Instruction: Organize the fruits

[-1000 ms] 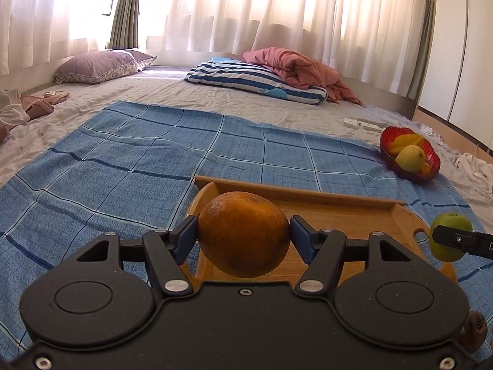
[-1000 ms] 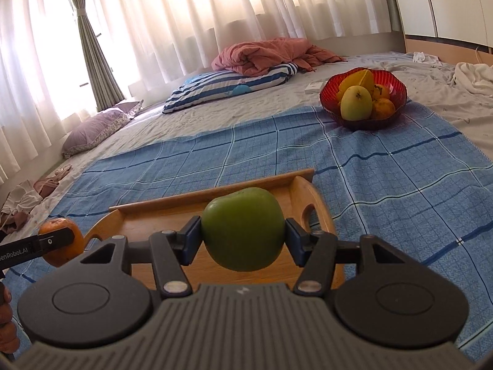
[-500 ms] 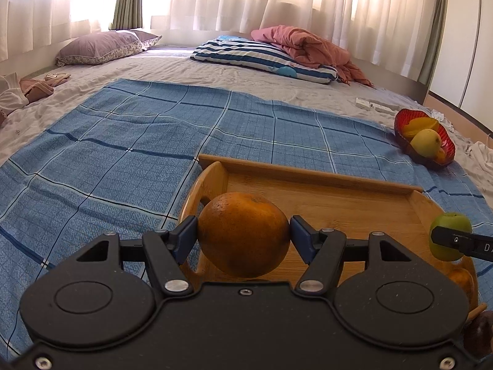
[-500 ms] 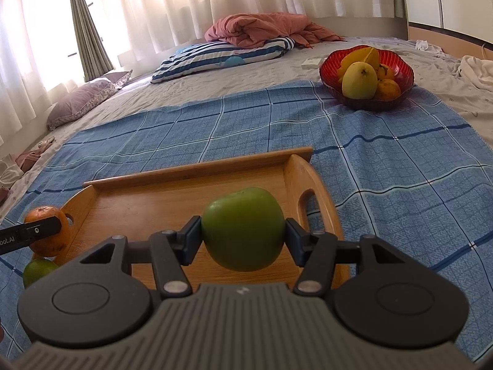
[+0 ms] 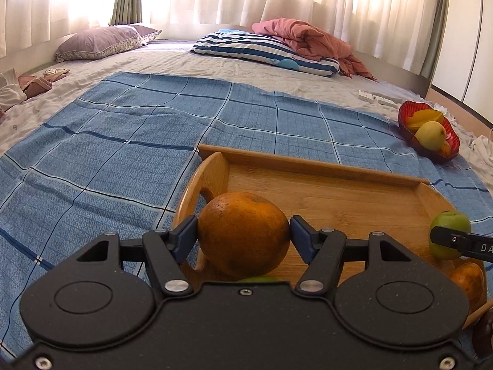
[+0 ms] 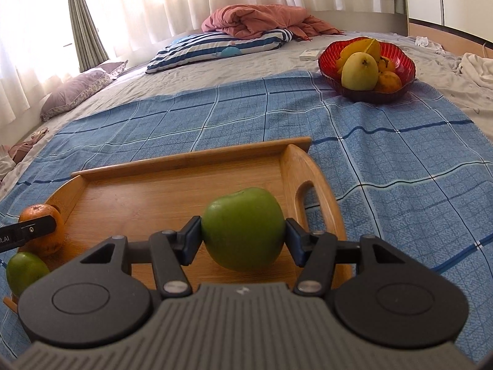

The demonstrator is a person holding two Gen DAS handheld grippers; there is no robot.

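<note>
Clamping from both sides, the left gripper (image 5: 243,236) is closed on an orange (image 5: 243,233), which is held above the left-handle end of the wooden tray (image 5: 323,169). The right gripper (image 6: 243,236) is likewise closed on a green apple (image 6: 244,228), carried over the tray's right-handle end. Near the tray's front edge a second orange (image 5: 468,280) and another green fruit (image 6: 24,271) are seen. Beyond the tray, on the blue checked blanket (image 6: 385,160), a red bowl (image 6: 400,61) of fruit is set.
</note>
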